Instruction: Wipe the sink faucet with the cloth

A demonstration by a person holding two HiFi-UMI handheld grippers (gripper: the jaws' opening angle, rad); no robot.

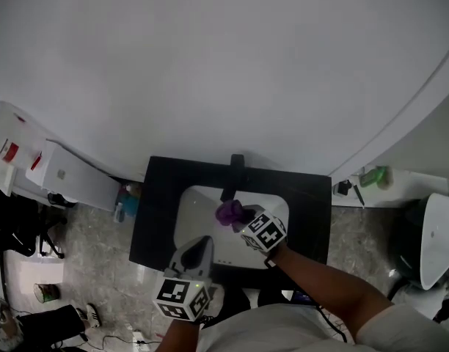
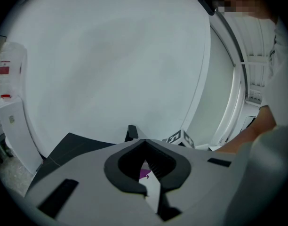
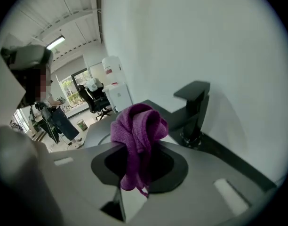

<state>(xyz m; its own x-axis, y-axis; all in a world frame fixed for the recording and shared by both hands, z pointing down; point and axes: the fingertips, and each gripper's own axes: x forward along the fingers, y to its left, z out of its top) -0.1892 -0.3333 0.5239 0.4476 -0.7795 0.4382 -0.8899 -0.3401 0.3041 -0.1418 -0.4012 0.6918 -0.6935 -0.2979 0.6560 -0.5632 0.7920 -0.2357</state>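
Two grippers hover over the white sink [image 1: 186,210] set in a black surface [image 1: 157,218]. The right gripper [image 1: 243,218] has its jaws clenched on a purple cloth [image 3: 137,128]. The cloth bunches up out of the jaws in a loose wad, with a tail hanging down on the near side. In the head view the wad sits just near of the black faucet [image 1: 235,173], at the end of its spout. The right gripper view shows the faucet standing a little to the right and farther off, with a gap between it and the cloth, so I judge wiping contact has not been made. The left gripper [image 2: 145,142] is at the near left of the basin, jaws closed tip to tip with nothing in them.

The step in hand looks like bringing the cloth onto the faucet. To do it well, lead with the bunched top of the wad, not the jaw tips, so only fabric meets the black finish. Press lightly and stroke along the flat spout from its far end toward the near tip, then go down the upright column to its base. The grip should stay firm, because the loose tail could snag on the spout's edge and drag the cloth free.
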